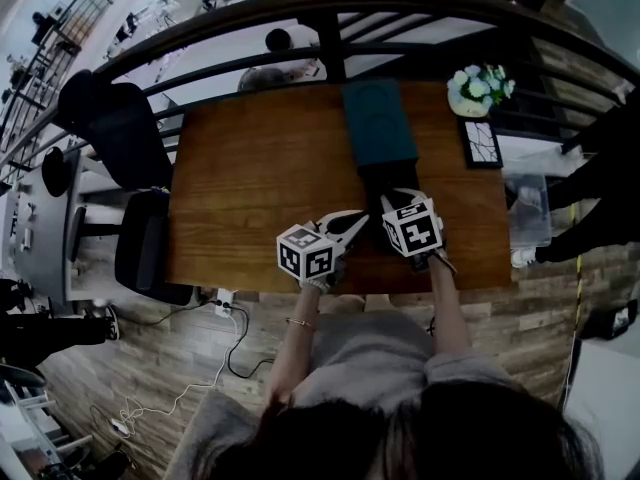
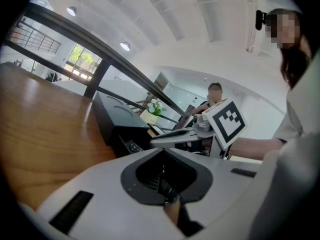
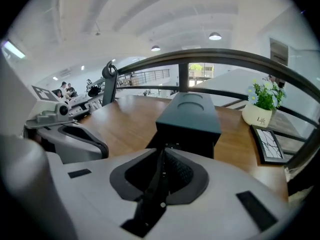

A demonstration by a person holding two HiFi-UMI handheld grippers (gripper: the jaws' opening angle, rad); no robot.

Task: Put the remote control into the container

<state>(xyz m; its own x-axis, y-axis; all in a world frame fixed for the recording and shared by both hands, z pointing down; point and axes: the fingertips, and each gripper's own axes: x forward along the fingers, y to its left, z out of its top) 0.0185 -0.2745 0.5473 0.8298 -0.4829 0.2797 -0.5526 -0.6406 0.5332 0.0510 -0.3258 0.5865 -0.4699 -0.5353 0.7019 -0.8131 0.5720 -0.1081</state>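
Right tool (image 3: 162,156): jaws closed to a narrow slot, pinching the remote control (image 3: 150,199) edge-on. It shows as a slim black strip running from the pads back toward the camera. Tool points downward over the near-right part of the tabletop (image 1: 260,198).

Remote's far end sits just at the near, black end of the container (image 1: 378,123). Can't tell if it touches. Left gripper view shows round buttons on the remote right by that end, under the right tool's white finger.

Container: dark teal, long box, lying lengthwise at mid-far tabletop. It has a round recess in its top face.

Left tool (image 1: 350,223): just left of the right tool, near edge of tabletop. Jaws nearly together and nothing gripped, only a thin sliver of gap in its own view. It is angled toward the container and the other tool.

Other stuff:
- Far right corner: white flower pot (image 1: 478,90) with pale flowers.
- Just near of the pot: small framed picture (image 1: 481,143), lying flat.
- Left of the tabletop: black chair (image 1: 140,248).
- Behind the far edge: curved dark railing (image 1: 330,8).
- Past the right tool in the left gripper view: a seated person, face blurred.
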